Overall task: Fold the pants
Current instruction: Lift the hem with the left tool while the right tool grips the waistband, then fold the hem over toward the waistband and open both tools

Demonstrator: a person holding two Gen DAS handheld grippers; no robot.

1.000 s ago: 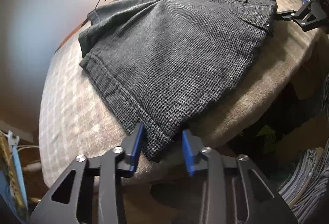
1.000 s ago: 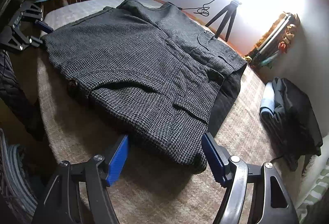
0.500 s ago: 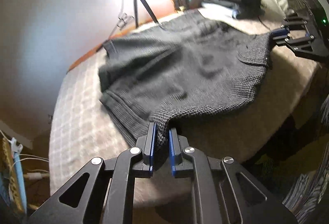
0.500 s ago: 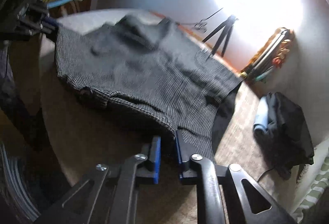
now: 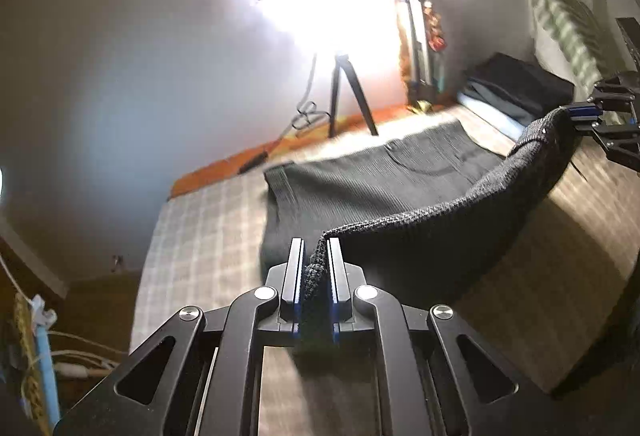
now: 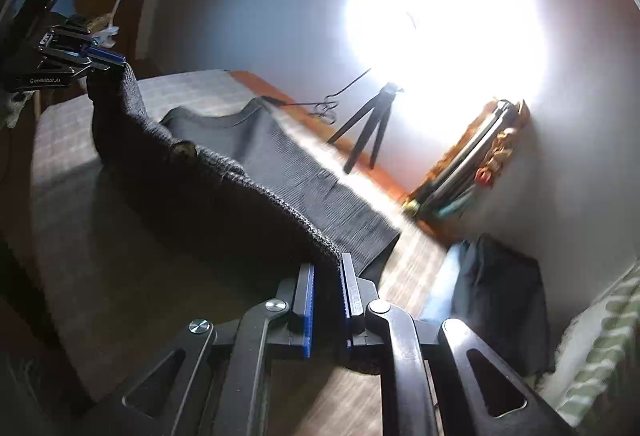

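Pants (image 5: 400,196) hang by their near edge between two grippers, the far half lying on the bed (image 5: 192,220). Left gripper (image 5: 315,268) pinches one near corner, right gripper (image 6: 327,276) the other, both clamped tight on fabric. Beyond, a tripod (image 5: 346,92) stands by the wall.

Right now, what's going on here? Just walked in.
A person with two handheld grippers is folding dark grey pants on a bed. The left gripper is shut on one near corner and the right gripper is shut on the other. That near edge is raised off the bed and hangs between them, while the far part lies flat. A pile of folded clothes sits beside the pants, and a tripod stands behind them.
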